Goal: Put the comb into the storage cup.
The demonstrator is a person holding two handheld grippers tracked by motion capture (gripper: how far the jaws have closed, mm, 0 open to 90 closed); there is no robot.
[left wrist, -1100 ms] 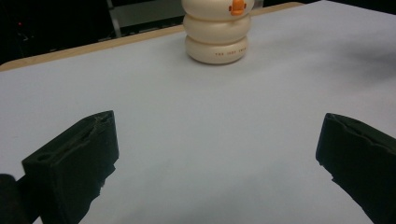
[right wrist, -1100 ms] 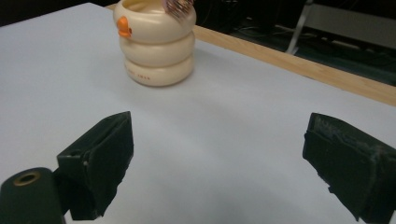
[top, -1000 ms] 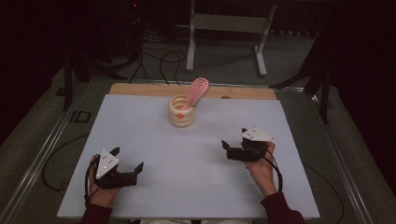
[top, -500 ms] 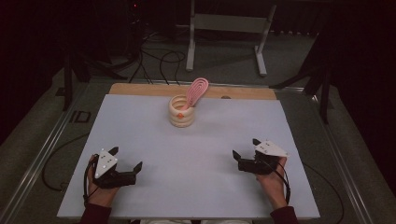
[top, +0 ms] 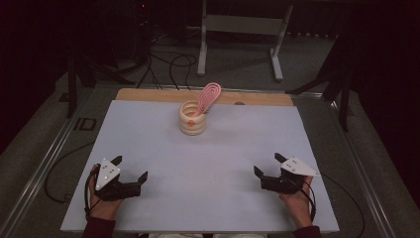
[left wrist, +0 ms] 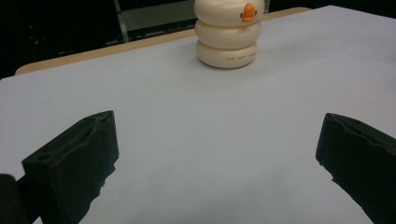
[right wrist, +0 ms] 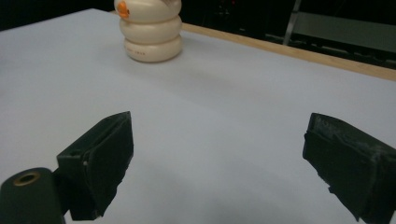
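Resting on the white table (top: 208, 163) in a dark room, both grippers gape empty.

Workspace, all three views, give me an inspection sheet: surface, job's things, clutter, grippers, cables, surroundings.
Surface: table with a pale sheet; a bare wooden strip at its far edge.
Job's things: cream ribbed holder upright near the far middle, orange mark on its side; pink whisk stands in it, leaning right.
Clutter: one small dark spot on the strip; I cannot tell what it is.
Grippers: left gripper near left, open, holding nothing; right gripper near right, open, holding nothing.
Cables: one trails from each gripper; cables lie loose on the floor beyond the table.
Surroundings: dark room; grey metal stand behind the table.
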